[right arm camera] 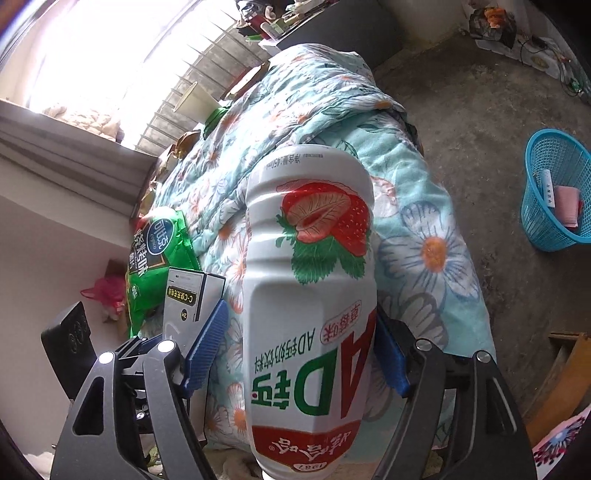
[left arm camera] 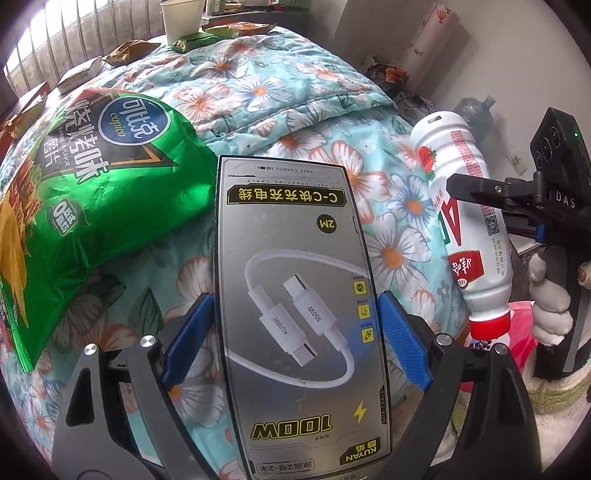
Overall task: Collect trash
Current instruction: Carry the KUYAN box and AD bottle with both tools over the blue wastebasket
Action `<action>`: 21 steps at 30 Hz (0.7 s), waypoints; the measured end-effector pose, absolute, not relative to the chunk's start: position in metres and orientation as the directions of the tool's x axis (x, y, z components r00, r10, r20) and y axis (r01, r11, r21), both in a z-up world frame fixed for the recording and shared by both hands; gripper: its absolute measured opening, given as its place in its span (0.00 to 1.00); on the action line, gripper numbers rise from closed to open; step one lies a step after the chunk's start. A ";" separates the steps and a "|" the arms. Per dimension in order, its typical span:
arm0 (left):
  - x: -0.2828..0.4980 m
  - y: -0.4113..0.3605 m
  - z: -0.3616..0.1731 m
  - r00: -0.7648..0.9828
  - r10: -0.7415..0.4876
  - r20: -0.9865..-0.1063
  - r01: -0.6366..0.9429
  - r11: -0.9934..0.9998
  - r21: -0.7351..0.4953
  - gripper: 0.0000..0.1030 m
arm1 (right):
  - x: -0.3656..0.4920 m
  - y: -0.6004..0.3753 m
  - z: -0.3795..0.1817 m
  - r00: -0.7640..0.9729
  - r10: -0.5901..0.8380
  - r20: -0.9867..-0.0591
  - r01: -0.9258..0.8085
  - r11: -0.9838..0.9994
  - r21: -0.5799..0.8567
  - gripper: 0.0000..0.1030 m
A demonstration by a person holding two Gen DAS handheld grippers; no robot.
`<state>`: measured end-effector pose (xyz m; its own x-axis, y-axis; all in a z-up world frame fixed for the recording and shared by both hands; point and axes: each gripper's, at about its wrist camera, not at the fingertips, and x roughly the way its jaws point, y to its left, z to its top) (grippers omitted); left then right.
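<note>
My left gripper (left arm camera: 295,332) is shut on a grey cable box (left arm camera: 299,295), held above the floral quilt (left arm camera: 295,96); the box also shows in the right wrist view (right arm camera: 184,299). My right gripper (right arm camera: 295,350) is shut on a white strawberry milk bottle (right arm camera: 310,295) with a red cap, held above the bed; the bottle shows at the right of the left wrist view (left arm camera: 469,221). A green chip bag (left arm camera: 81,184) lies on the quilt to the left, also visible in the right wrist view (right arm camera: 159,243). Small snack wrappers (left arm camera: 129,51) lie at the bed's far edge.
A blue plastic basket (right arm camera: 554,192) with some trash in it stands on the concrete floor right of the bed. A paper cup (left arm camera: 183,18) stands at the bed's far edge by the window bars. A pink bag (right arm camera: 105,291) lies on the floor at left.
</note>
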<state>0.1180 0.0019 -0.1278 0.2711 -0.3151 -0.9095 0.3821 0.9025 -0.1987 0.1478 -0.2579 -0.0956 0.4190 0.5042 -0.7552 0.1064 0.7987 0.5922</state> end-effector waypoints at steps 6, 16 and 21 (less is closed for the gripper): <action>0.122 0.002 -0.130 0.259 -0.305 -0.916 0.354 0.913 -0.204 0.83 | 0.142 -0.258 -0.095 0.429 0.489 -0.760 0.104 0.809 0.579 0.70; 0.124 -0.005 -0.133 0.276 -0.270 -0.922 0.360 0.919 -0.161 0.83 | 0.129 -0.260 -0.093 0.449 0.450 -0.772 0.120 0.826 0.551 0.70; 0.121 -0.005 -0.130 0.293 -0.264 -0.919 0.366 0.919 -0.147 0.83 | 0.120 -0.264 -0.094 0.474 0.449 -0.757 0.133 0.814 0.565 0.67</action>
<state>0.1206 -0.0050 -0.1302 0.2933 -0.2640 -0.9188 0.3656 0.9190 -0.1474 0.1204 -0.2636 -0.0941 0.4742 0.4487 -0.7575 0.1330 0.8140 0.5654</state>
